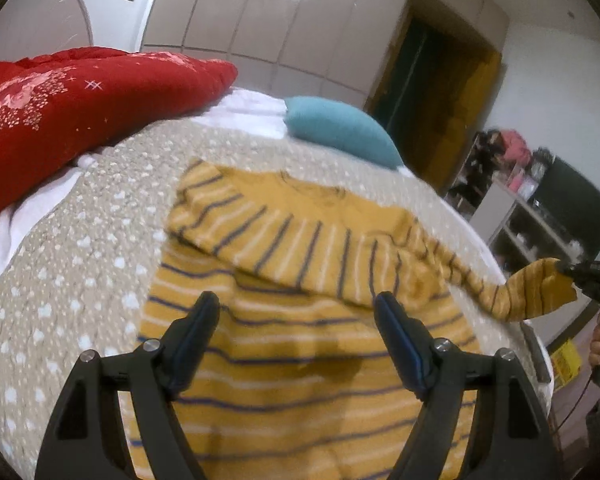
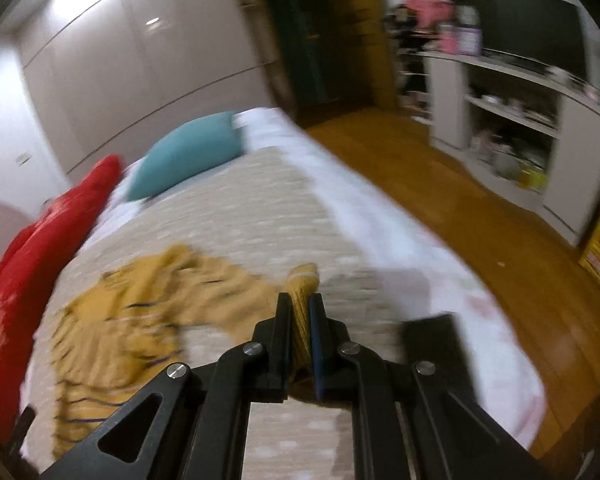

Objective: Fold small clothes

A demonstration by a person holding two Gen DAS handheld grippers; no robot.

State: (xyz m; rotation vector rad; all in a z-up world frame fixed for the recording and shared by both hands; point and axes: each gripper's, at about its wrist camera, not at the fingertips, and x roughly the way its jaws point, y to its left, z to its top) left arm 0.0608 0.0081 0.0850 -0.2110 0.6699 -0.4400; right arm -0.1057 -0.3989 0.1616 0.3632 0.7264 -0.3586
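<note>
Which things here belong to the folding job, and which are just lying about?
Job:
mustard-yellow striped knit top
its sleeve cuff, pinched in the right gripper
left gripper, jaws open over the top

Lying about:
red quilted blanket
teal cushion
white shelf unit

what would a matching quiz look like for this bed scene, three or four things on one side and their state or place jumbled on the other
Things:
1. left gripper
2. right gripper
3. teal pillow
4. red quilt

States or places:
A. shut on the striped top's sleeve
B. bunched along the left edge of the bed
C. open above the striped top
D. lying at the far end of the bed

Pairs: 1-C, 2-A, 3-D, 4-B
</note>
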